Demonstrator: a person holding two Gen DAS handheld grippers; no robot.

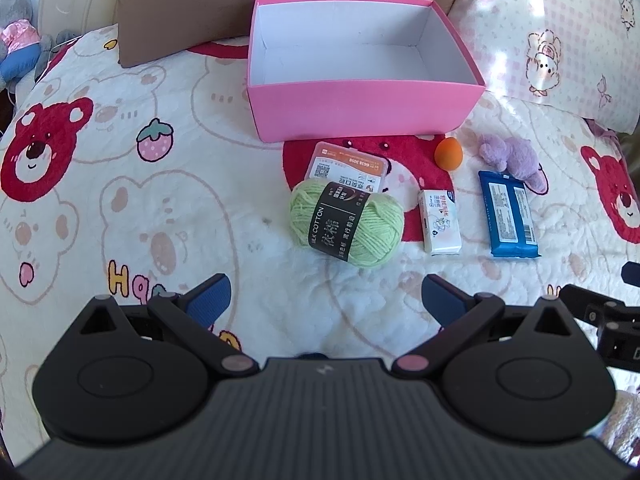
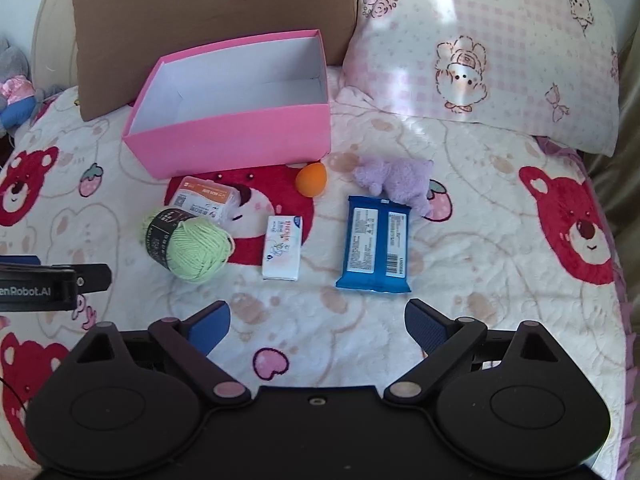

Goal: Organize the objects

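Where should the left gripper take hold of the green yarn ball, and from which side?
Judging by its pose, grip the green yarn ball across its black paper band, coming from above and in front with the open left gripper. The band is its firmest part, and the skein lies on its side, apart from the small white box.

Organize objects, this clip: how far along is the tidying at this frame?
Nothing looks done: the pink box is empty. Nothing is in hand; the left gripper and right gripper are both open over the bedspread. Left out: green yarn, orange-labelled pack, white packet, blue pack, orange sponge, purple plush.
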